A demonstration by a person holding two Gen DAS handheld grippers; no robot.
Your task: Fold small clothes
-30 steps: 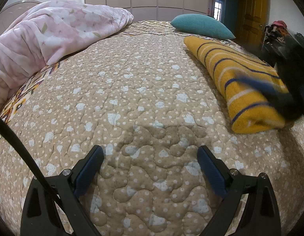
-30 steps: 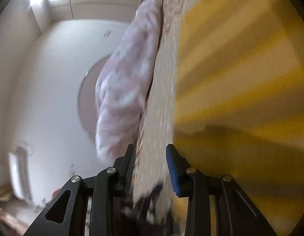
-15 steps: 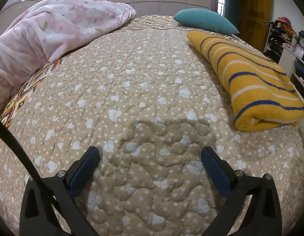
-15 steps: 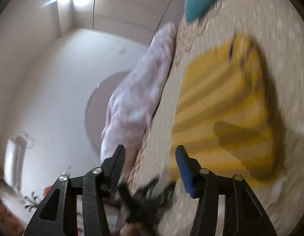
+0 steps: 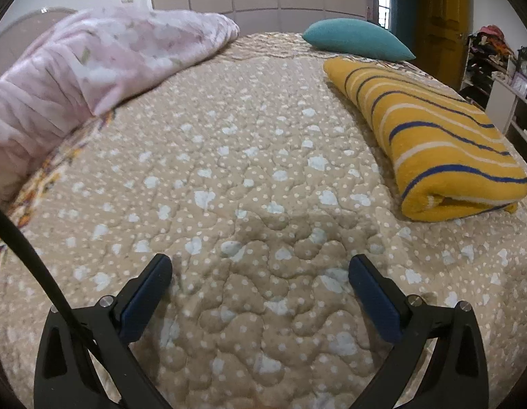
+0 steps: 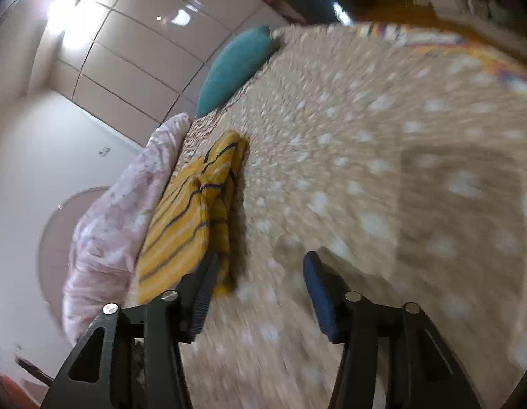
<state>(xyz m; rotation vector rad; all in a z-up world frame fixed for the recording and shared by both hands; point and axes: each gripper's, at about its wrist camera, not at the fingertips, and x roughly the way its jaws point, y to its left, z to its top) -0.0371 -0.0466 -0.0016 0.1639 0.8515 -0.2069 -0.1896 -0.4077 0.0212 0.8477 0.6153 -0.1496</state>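
A: Duvet point(image 5: 103, 68), pink and floral, bunched in soft ridges at upper left of the left wrist view. What sits beside it?

B: Quilt point(image 5: 250, 177), tan, dotted white, stitched in puffy wavy cells, filling the middle. A black cable point(image 5: 28, 255) crosses the lower left.

A: And the left gripper point(image 5: 260, 272)?

B: Low centre, jaws wide apart, blue pads bare, only quilt between them.

A: The task's thing?

B: Sweater point(image 5: 430, 143), yellow knit with blue and white stripes, folded into a thick slab at the right of that view, lying on the quilt. A teal pillow point(image 5: 355, 39), smooth and oval, lies behind it.

A: The right wrist view?

B: Blurred. The sweater point(image 6: 192, 211) lies left of centre. The right gripper point(image 6: 260, 276), bottom centre, has just been opening; jaws apart, nothing between them.
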